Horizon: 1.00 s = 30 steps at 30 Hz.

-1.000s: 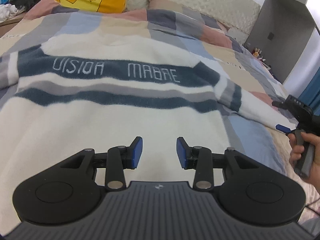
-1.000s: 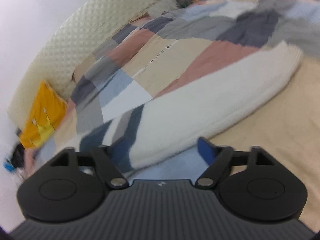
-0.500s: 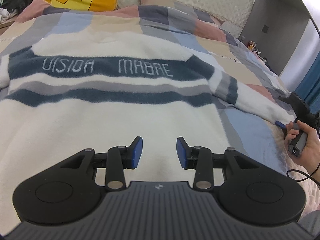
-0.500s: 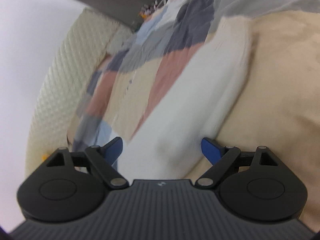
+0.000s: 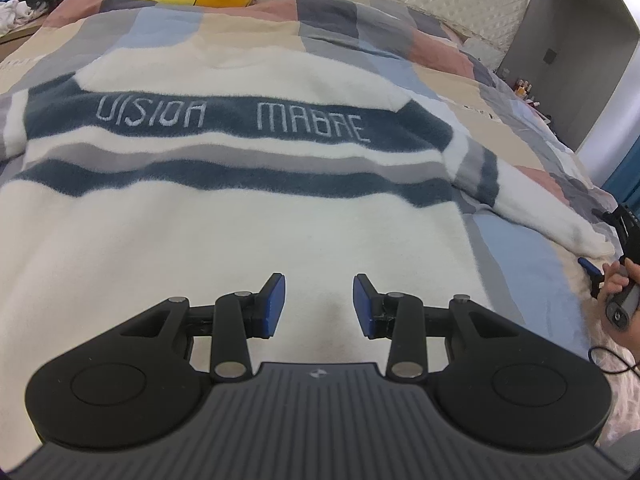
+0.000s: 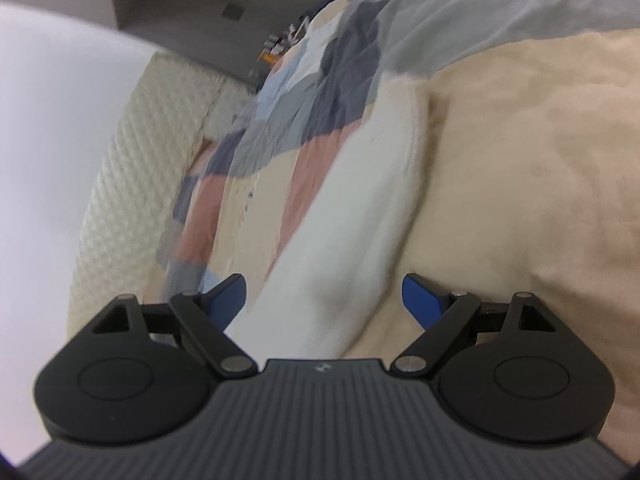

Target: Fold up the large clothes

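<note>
The sweater [image 5: 240, 216] lay flat, front up, on the patchwork quilt [image 5: 352, 28], its lettered band running across the left wrist view and its hem nearest the left gripper [image 5: 318, 306]. That gripper hung above the lower body panel, jaws partly open with only bare knit visible between them, gripping nothing. One sleeve [image 5: 532, 208] ran outward and down toward the right edge of that view, its cuff ending just beside the right gripper [image 5: 590, 276] and the hand [image 5: 618, 284] carrying it. In the right wrist view the sleeve [image 6: 360, 216] ran lengthwise away from the right gripper [image 6: 324, 294], its near end lying between the widely open jaws, whose pads were not seen pressing it. The right hand was thus the nearer to the sleeve. Judged from this layout, the next move was a grasp near the cuff and a carry across the body, square to the sleeve's long axis.
</note>
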Each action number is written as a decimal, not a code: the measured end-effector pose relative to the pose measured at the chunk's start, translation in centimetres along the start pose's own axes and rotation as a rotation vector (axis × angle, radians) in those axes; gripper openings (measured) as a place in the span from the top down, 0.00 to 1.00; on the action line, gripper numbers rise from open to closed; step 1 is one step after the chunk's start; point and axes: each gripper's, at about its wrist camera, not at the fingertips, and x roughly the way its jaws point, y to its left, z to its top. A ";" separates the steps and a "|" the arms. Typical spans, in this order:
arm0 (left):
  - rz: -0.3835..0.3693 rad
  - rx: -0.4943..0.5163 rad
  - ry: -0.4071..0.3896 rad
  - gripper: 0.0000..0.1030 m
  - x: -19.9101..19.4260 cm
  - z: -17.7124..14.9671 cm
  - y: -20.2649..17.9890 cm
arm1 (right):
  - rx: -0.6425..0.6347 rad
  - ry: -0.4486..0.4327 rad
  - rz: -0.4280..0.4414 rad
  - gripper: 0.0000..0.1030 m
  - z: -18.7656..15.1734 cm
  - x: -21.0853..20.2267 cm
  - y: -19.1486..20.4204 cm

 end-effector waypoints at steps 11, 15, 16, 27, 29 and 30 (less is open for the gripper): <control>0.036 -0.023 -0.003 0.58 0.4 0.3 1.3 | -0.146 -0.129 -0.117 0.60 3.5 4.0 0.4; 0.044 -0.055 0.022 0.58 0.7 0.9 2.0 | -0.162 -0.109 -0.160 0.81 4.9 4.5 0.5; 0.044 -0.058 0.015 0.58 0.5 1.2 2.2 | -0.183 -0.107 -0.162 0.83 5.1 4.6 1.3; 0.008 -0.175 -0.064 0.58 -3.4 3.5 5.6 | -0.544 -0.087 0.069 0.87 2.0 2.0 19.6; -0.007 -0.194 -0.079 0.58 -4.1 4.0 6.3 | -0.597 -0.071 0.114 0.87 0.2 1.3 22.8; -0.015 -0.201 -0.086 0.58 -4.5 4.1 6.8 | -0.633 -0.064 0.143 0.87 -1.2 0.8 24.6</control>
